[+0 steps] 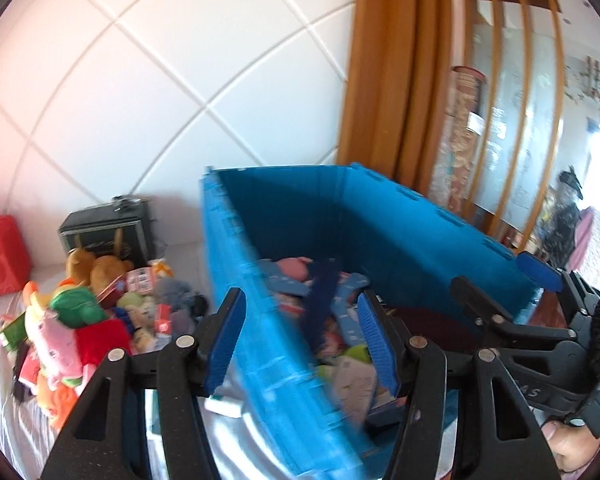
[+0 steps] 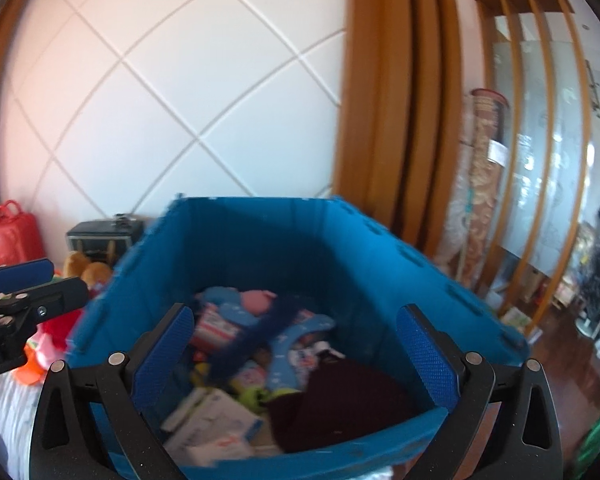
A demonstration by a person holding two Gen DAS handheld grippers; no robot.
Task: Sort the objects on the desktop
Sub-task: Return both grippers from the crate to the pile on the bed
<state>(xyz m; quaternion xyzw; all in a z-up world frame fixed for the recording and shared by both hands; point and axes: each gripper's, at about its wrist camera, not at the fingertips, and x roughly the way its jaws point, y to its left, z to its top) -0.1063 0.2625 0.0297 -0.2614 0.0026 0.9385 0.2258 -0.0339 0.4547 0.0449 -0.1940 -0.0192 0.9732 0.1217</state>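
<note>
A big blue plastic crate (image 1: pixel 400 216) (image 2: pixel 260 240) holds toys, small boxes, a dark maroon cloth (image 2: pixel 340 404) and a dark blue fuzzy strip (image 2: pixel 256 336). My left gripper (image 1: pixel 302 340) is open, its blue pads standing either side of the crate's left wall without pressing on it. My right gripper (image 2: pixel 296 354) is open wide over the crate's near edge, with nothing between its pads. A pile of plush toys (image 1: pixel 80 312) lies on the white sheet left of the crate. Each gripper also shows at the edge of the other's view: the right gripper (image 1: pixel 504 280), the left gripper (image 2: pixel 20 284).
A black case (image 1: pixel 108 232) and a red bag (image 1: pixel 0 256) stand at the white panelled wall behind the toys. Right of the crate are a wooden door frame (image 2: pixel 380 120), a glass partition and wooden floor. A hand (image 1: pixel 568 448) holds the right gripper.
</note>
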